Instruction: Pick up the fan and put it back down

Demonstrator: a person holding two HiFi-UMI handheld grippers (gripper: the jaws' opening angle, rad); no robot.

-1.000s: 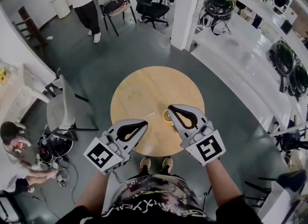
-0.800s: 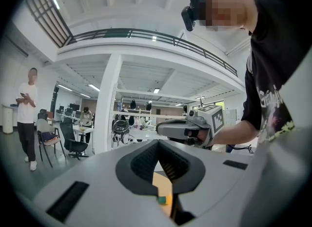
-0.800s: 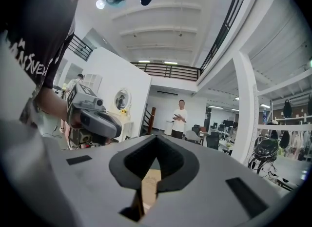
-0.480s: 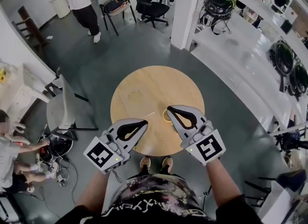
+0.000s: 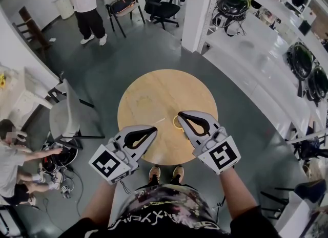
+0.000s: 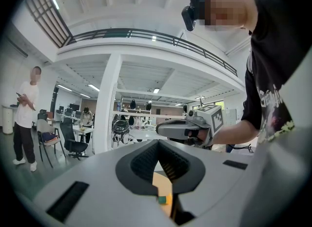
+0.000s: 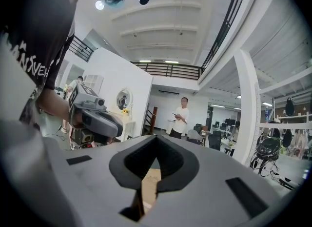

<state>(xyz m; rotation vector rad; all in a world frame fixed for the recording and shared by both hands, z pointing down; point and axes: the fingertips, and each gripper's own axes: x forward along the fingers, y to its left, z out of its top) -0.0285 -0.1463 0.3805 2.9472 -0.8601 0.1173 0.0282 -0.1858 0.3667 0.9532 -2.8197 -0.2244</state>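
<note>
A round wooden table (image 5: pixel 154 93) stands in front of me. On it lies a small yellow, ring-shaped thing (image 5: pixel 176 124), apparently the fan, partly hidden under the tip of my right gripper. A thin pale stick (image 5: pixel 160 122) lies just left of it. My right gripper (image 5: pixel 179 114) hovers over the table's near right part, jaws shut and empty. The left gripper (image 5: pixel 155 129) hangs over the near edge, jaws shut too, holding nothing. In the left gripper view its closed tips (image 6: pixel 157 144) point at the right gripper (image 6: pixel 170 129), with a yellow-green bit (image 6: pixel 162 200) showing below.
A white column (image 5: pixel 197 12) and long white shelves (image 5: pixel 256 42) with round black devices run along the right. A grey chair (image 5: pixel 66 116) stands left of the table, with office chairs (image 5: pixel 159 4) at the back. One person stands far back (image 5: pixel 87 6); another crouches at left (image 5: pixel 13 160).
Both grippers have kept still. The standing person at the back has shifted their feet, and the crouching person at left has raised up and reached right.
</note>
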